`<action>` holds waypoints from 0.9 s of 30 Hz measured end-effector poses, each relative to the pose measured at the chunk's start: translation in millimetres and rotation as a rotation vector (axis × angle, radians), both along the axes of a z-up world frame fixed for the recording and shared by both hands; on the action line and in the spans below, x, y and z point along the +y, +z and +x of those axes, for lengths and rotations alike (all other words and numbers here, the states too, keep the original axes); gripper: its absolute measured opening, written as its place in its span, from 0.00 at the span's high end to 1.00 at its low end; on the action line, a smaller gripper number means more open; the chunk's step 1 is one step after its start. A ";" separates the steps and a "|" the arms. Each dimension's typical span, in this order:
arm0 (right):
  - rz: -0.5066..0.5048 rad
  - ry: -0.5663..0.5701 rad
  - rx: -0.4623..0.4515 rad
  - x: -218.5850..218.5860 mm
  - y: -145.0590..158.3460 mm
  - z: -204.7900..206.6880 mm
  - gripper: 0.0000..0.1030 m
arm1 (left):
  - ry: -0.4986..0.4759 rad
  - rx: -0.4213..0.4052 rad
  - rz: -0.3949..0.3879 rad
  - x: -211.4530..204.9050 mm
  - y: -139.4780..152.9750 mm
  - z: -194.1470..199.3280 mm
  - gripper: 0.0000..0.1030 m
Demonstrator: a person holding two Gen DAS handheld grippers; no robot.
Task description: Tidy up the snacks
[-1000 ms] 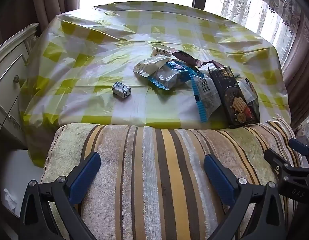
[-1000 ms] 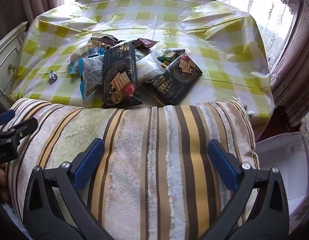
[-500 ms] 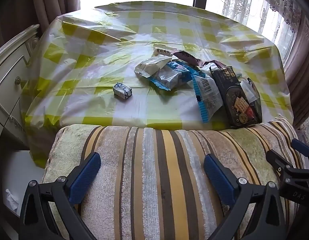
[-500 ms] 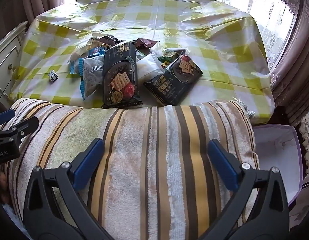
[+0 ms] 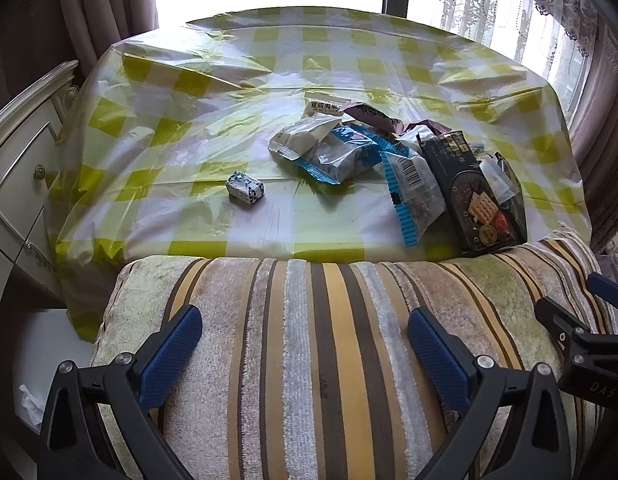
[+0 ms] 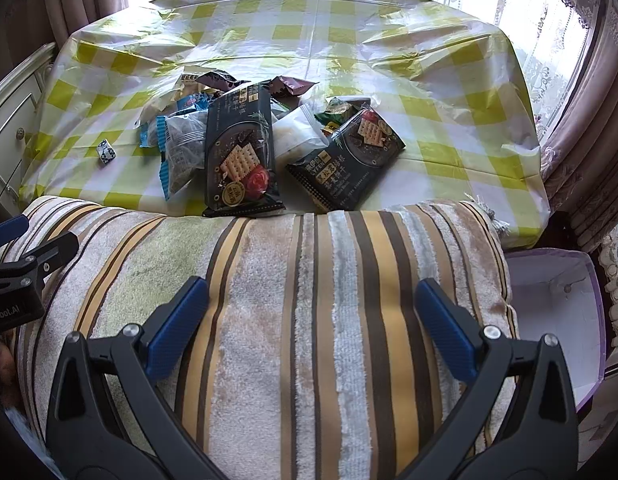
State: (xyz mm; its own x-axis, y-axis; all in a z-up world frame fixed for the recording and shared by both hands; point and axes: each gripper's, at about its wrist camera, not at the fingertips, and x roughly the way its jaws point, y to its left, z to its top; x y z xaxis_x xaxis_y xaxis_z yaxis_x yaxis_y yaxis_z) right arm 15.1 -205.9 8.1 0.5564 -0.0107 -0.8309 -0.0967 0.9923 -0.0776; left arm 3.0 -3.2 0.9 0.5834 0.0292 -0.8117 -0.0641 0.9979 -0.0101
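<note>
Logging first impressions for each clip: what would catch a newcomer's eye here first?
Probably the snack pile heaped mid-table on the yellow checked cloth, two dark cracker packs on top. A small blue-and-white candy lies alone to its left. Up close, a striped cushion fills the foreground, with both grippers, left and right, open over it.

We note a table point(image 6: 449, 76) covered in a yellow-and-white checked plastic cloth point(image 5: 213, 92). On it lies a heap of snack packets point(image 6: 245, 136), including two dark cracker packs point(image 6: 239, 152) point(image 6: 349, 168). A small blue-and-white wrapped sweet point(image 5: 245, 187) lies apart, left of the heap.
</note>
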 end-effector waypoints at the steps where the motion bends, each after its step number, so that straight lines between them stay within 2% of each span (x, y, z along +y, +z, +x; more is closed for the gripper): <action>1: 0.000 0.000 0.000 0.0 0.0 0.0 0.00 | -0.006 -0.002 -0.008 0.5 0.8 -0.3 0.00; 9: -0.007 -0.001 -0.001 2.1 -1.8 0.5 0.00 | -0.038 -0.009 -0.080 5.8 -2.8 2.7 0.00; 27: -0.012 -0.002 -0.007 0.3 0.0 0.5 0.00 | -0.037 -0.011 -0.067 2.1 -3.1 4.3 0.00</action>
